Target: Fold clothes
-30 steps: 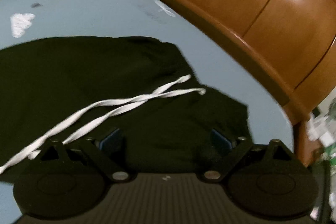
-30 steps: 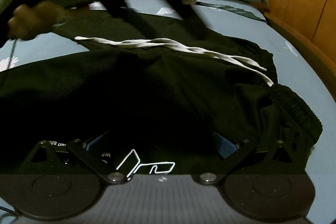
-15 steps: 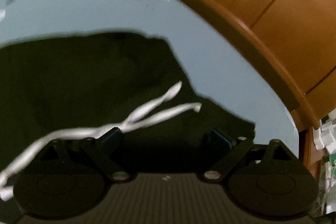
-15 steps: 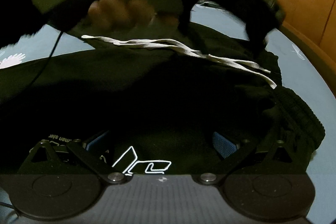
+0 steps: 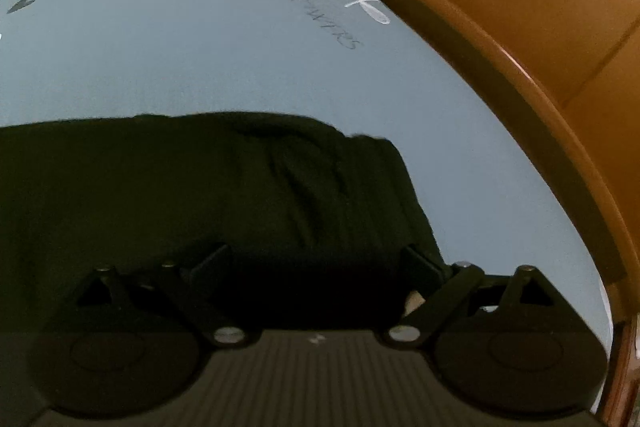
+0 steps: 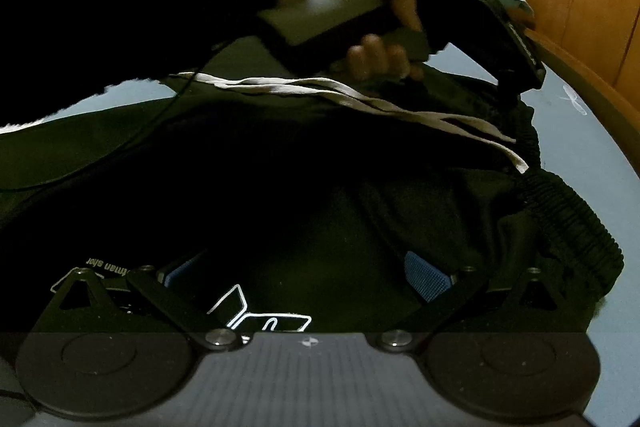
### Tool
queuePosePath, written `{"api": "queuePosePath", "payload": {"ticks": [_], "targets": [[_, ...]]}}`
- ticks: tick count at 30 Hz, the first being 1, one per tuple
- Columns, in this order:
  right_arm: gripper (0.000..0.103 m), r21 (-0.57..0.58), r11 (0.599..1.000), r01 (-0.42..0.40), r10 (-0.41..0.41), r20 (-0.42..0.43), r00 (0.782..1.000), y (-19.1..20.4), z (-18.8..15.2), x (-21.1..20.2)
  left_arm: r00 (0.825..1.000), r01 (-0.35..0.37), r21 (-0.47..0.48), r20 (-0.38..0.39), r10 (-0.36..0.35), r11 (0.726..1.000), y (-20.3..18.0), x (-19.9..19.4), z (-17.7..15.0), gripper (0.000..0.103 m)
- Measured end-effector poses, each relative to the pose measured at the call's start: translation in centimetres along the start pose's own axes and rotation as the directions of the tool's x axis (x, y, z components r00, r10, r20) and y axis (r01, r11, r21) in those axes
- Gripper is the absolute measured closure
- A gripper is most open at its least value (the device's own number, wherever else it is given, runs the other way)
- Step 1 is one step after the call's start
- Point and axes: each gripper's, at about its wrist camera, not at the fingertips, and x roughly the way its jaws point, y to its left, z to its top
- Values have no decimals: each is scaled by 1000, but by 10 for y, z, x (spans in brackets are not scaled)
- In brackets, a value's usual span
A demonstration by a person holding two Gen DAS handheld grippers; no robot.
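One pair of black trousers [image 6: 280, 187] is spread on the pale blue bedsheet [image 5: 180, 47], with two white drawstring ends [image 6: 440, 123] laid across it. The left gripper [image 5: 316, 263] and right gripper [image 6: 304, 271] are both held wide open over the cloth, nothing clamped. Bare sheet is seen beyond the far edge, bounded at right by the wooden bed frame [image 5: 520, 39].

black matt cloth trousers [image 6: 320, 195] showing a ribbed elastic waistband [image 6: 576, 223] | glossy orange-brown wooden headboard [image 5: 540, 7] catching light | smooth pale-blue cotton bedsheet [image 5: 180, 59] lying matt | flat off-white woven drawstring [image 6: 360, 99] looking coarse
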Motion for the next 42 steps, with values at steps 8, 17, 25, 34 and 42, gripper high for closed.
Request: {"api": "queuePosePath", "payload": {"ticks": [8,17,25,34,42], "targets": [[0,14,1000,27,-27,-6,1000,1,6,1,1000,30,96,8,-31,995,-17,-41,-23,10],[0,258,956,144,-149,1,989,-21,14,-1,999,27,160,36,-33,987,-14,-81,-33,10],[0,252,939,234,-228,-53,972,-13,0,-6,997,19,175,71,-32,984,2,-110,-45,10],[0,286,915,284,-294,-11,956,0,-2,-17,995,-4,194,96,-15,981,19,-172,-71,10],[0,285,908,307,-324,15,946,4,6,-18,997,-17,213,80,0,977,30,-218,-125,10]]}}
